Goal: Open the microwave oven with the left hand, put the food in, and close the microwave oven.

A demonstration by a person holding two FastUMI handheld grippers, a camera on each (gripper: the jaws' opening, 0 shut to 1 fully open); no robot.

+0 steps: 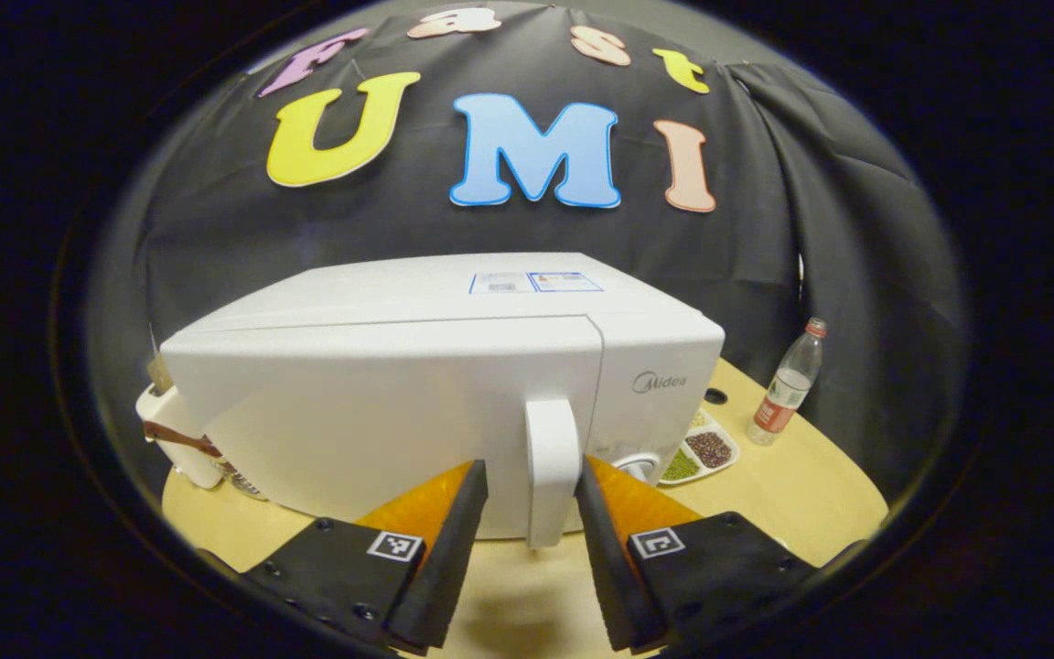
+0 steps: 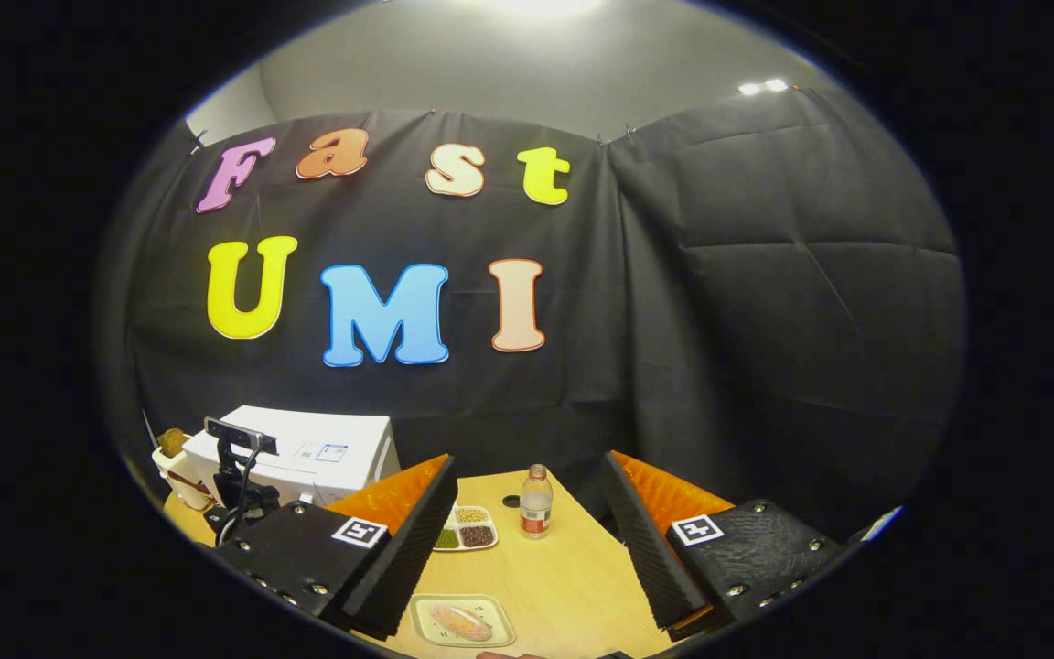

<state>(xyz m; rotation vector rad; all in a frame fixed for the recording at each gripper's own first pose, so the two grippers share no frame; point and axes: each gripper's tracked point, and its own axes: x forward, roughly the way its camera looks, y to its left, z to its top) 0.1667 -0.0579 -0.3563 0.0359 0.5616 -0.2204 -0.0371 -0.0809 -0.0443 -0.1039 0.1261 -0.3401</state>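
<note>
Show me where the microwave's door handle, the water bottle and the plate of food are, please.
door handle (image 1: 552,467), left gripper view, middle of the white upright bar.
water bottle (image 2: 536,514), right gripper view, on its label.
plate of food (image 2: 426,629), right gripper view, bare left rim of the plate.

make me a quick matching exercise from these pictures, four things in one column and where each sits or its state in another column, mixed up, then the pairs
Things:
1. white microwave door handle
2. clear plastic bottle with red cap and label
3. pale square plate with pinkish food
4. white divided tray of beans and grains

Places or states:
A. on the wooden table just below the right tongs
B. standing upright beside the divided tray
C. between the open fingers of the left tongs, not yet pinched
D. on the table next to the white microwave oven

Pairs: 1-C, 2-B, 3-A, 4-D
</note>
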